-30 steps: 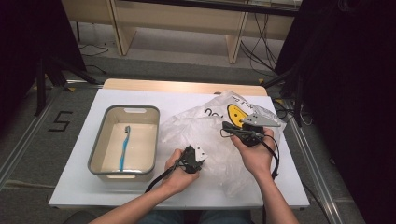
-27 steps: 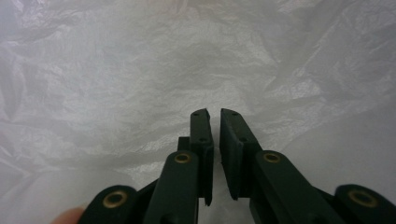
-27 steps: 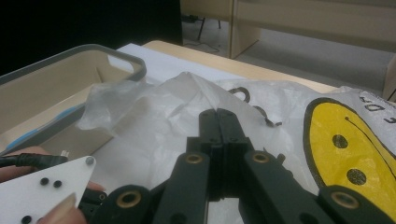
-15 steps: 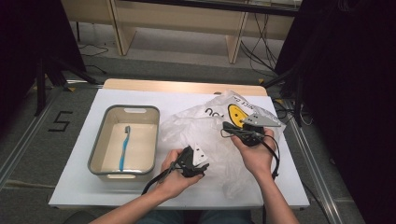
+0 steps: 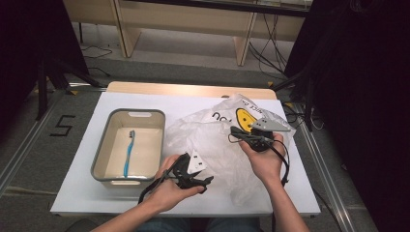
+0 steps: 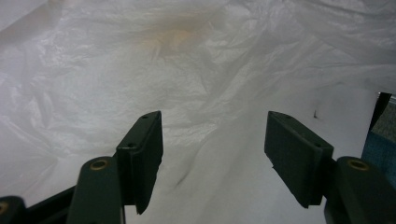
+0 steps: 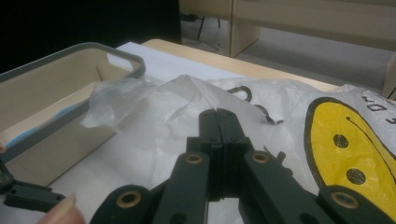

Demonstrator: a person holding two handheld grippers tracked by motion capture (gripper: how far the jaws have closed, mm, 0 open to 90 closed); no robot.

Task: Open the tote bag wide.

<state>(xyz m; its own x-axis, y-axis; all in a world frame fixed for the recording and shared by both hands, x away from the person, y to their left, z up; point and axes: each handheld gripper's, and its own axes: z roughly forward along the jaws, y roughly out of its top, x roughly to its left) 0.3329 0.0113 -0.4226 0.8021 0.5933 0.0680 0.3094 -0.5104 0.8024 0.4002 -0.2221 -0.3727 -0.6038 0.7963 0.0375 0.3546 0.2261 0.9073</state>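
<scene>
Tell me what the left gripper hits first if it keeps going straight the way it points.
Most likely the crumpled white plastic bag: the left gripper has its jaws open and aimed right at it, with nothing between. How far off the bag lies is unclear.

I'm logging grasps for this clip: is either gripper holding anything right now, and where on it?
The left gripper holds nothing: its jaws stand open over the plastic bag. The right gripper has its jaws closed; whether bag film is pinched between them cannot be told.

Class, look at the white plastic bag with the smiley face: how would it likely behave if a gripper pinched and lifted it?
The plastic bag is thin and crumpled, so it would probably sag and drape. It looks light, likely sliding on the table when pushed. Its glossy film may slip from the left gripper.
</scene>
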